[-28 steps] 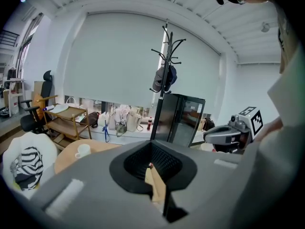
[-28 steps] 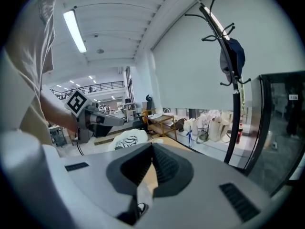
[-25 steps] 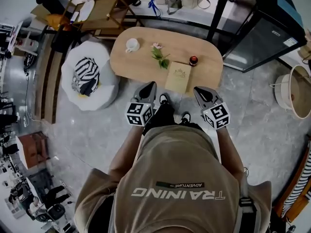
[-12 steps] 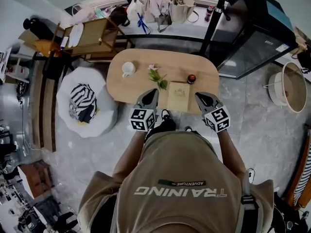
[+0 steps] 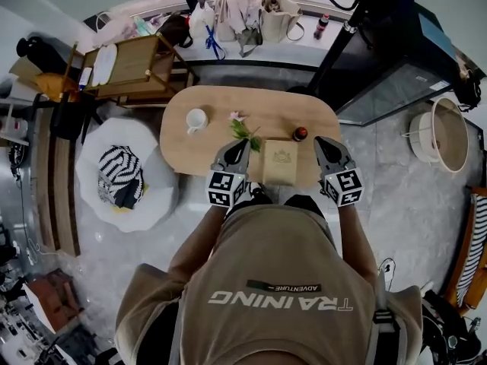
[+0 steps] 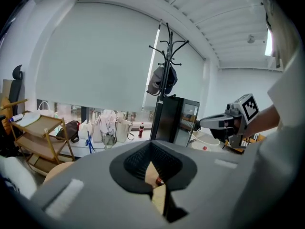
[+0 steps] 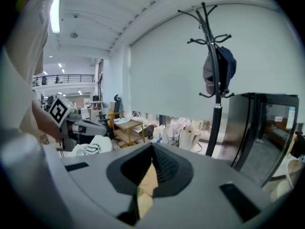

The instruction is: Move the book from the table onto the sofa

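The left gripper (image 5: 239, 146) and the right gripper (image 5: 320, 141) each have their jaws pressed together on nothing, poised over the table's (image 5: 190, 152) near edge on either side of the book (image 5: 280, 163). The book lies flat at that edge, its long axis running straight across the table. A flower (image 5: 243, 128) and a small red thing (image 5: 300, 134) sit just beyond the book, with bare tabletop further left.

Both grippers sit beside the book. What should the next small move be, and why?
Probably bring the left gripper and right gripper inward against the long edges of the book. It lies flat on the table between them, touched by neither, and both pairs of jaws are together, so squeezing it between the grippers looks likeliest.
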### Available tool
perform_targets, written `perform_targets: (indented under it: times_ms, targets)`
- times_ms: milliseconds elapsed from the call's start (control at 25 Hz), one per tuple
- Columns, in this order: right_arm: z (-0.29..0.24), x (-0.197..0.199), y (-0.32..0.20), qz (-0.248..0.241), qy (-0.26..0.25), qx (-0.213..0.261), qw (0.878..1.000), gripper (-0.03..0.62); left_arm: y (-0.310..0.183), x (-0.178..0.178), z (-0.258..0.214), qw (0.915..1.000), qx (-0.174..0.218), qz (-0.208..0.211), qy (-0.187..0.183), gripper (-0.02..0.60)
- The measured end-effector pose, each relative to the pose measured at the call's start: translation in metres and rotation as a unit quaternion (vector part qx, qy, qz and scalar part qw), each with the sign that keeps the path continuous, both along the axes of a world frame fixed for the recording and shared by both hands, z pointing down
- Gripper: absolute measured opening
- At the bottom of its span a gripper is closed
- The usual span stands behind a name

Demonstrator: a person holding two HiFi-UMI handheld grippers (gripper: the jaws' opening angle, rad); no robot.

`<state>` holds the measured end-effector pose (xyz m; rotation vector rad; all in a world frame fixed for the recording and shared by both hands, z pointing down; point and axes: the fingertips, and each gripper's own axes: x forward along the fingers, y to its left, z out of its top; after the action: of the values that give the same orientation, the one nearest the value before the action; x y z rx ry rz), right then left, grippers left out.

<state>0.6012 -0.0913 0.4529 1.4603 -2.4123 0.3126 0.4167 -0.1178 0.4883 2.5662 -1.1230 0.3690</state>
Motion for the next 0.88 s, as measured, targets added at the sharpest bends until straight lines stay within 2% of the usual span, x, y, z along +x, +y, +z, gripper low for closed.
perform_targets:
  times_ms: [200,400,520,680,800,880]
  targets:
    - [-0.009,0.022,-0.010,0.055,-0.043,0.007,0.998,0.005,-0.009,0.018,0.000,0.9997,-0.001,0.023,0.000,0.006]
    - [0.015,0.039,-0.011,0.057,-0.045,-0.028,0.997,0.006,-0.013,0.033,0.017,0.9992,-0.021,0.031,-0.014,0.006]
    - [0.052,0.045,-0.010,0.050,-0.026,-0.064,0.996,0.005,-0.014,0.039,0.033,0.9989,-0.035,0.032,0.006,0.006]
    - [0.119,0.041,0.005,0.032,-0.015,-0.131,0.991,0.005,-0.004,0.036,0.076,0.9961,-0.070,0.044,-0.033,0.006]
    - [0.174,0.041,0.019,0.021,-0.016,-0.184,0.983,0.006,0.012,0.042,0.117,0.9906,-0.122,0.058,-0.018,0.006]
    - [0.210,0.040,0.026,0.015,-0.018,-0.213,0.977,0.006,0.020,0.048,0.151,0.9850,-0.160,0.061,-0.024,0.006]
